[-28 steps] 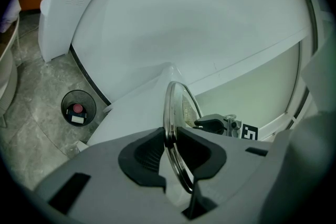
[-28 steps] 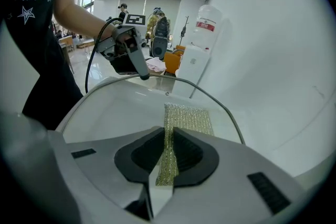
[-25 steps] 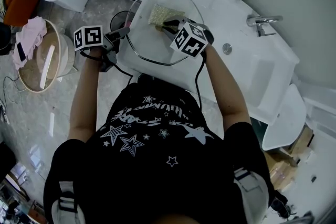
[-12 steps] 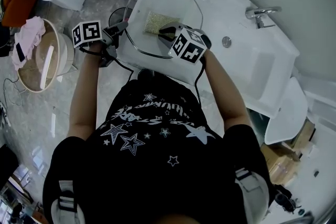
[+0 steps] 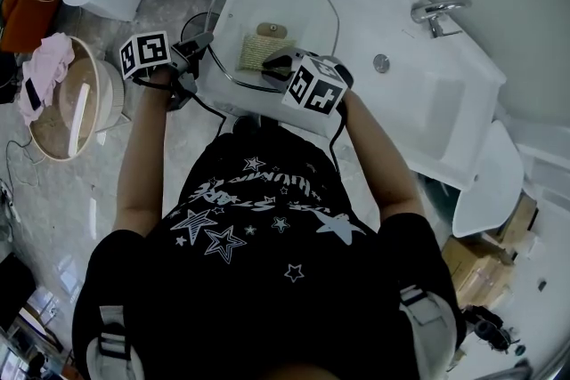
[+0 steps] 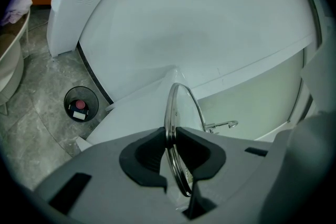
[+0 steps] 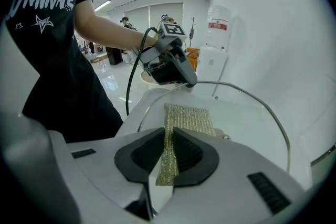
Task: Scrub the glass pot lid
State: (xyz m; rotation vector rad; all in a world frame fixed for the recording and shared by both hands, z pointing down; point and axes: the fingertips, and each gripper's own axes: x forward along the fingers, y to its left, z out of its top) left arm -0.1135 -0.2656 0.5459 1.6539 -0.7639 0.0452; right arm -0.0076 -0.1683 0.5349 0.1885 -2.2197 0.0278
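The right gripper pinches one gold mesh scrub pad between its jaws and lays it against the glass pot lid. The left gripper is clamped on the lid's left edge. There is one lid: round, clear glass ringed by a thin metal rim, held up over the white tub ledge. Beyond it sits one chrome tap.

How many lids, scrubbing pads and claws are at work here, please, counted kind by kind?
Glass pot lid: 1
Scrubbing pad: 1
Claws: 2 (left claw, right claw)
Total: 4
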